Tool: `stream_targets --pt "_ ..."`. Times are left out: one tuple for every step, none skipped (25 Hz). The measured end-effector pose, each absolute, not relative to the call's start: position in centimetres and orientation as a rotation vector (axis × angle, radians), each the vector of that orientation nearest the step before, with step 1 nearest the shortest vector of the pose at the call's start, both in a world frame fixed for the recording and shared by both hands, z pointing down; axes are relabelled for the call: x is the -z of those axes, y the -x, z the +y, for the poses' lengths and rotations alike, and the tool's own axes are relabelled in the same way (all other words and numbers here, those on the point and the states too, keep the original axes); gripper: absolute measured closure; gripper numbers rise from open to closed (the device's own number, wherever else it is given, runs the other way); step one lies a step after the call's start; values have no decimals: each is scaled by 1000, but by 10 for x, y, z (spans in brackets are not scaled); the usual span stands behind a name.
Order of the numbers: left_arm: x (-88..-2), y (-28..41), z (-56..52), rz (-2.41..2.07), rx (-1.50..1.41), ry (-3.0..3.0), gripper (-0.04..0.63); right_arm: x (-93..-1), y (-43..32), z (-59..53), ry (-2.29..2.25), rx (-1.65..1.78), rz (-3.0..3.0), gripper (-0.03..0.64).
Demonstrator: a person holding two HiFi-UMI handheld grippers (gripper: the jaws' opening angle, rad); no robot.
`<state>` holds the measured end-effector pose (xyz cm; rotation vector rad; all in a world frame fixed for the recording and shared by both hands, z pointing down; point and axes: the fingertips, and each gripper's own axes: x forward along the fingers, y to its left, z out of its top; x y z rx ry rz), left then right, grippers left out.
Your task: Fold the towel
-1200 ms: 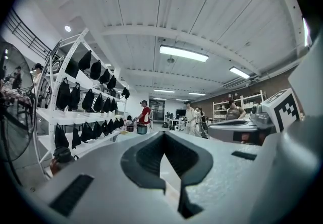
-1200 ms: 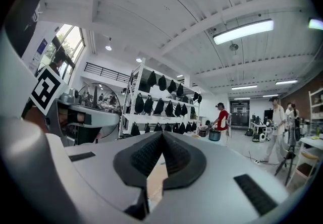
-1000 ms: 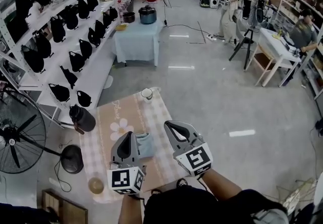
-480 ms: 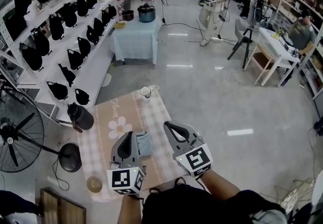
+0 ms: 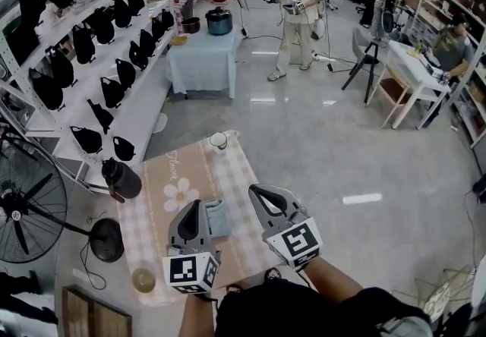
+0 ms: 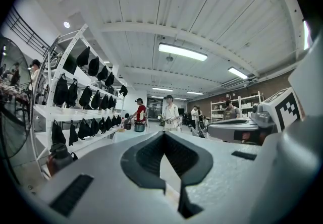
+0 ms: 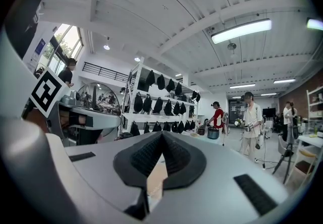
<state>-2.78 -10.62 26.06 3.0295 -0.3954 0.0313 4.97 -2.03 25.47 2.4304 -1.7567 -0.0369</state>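
Note:
A small blue-grey towel lies folded on the pink checked tablecloth, partly hidden behind my left gripper. That gripper hovers level over the towel's left side, its jaws shut with nothing between them. My right gripper is held level just right of the towel, also shut and empty. In the left gripper view the left gripper shows its black pads pressed tip to tip. The right gripper view shows the right gripper the same way. Neither gripper view shows the towel.
A cup stands at the table's far edge, a black jug at its left edge, a small round bowl near the front left. A floor fan and shelves of black bags stand left. People move about beyond.
Both grippers have stayed where they were, shut. In the background a person in light clothes has walked leftward across the floor.

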Motion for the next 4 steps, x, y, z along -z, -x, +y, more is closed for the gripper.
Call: stream_targets --pt "-260 28 -106 -396 -31 -3029 591 -255 -50 -20 -2431 37 -1755 616" --pt "-261 28 -106 -396 -31 -3029 591 -255 -50 -19 -2431 36 -1755 617" --pt "-261 28 -106 -395 -32 -3028 591 -255 -50 -19 -2431 35 -1754 617" --pt "-261 28 -106 -394 -33 -3028 591 -255 -50 -18 -2430 34 -1753 617"
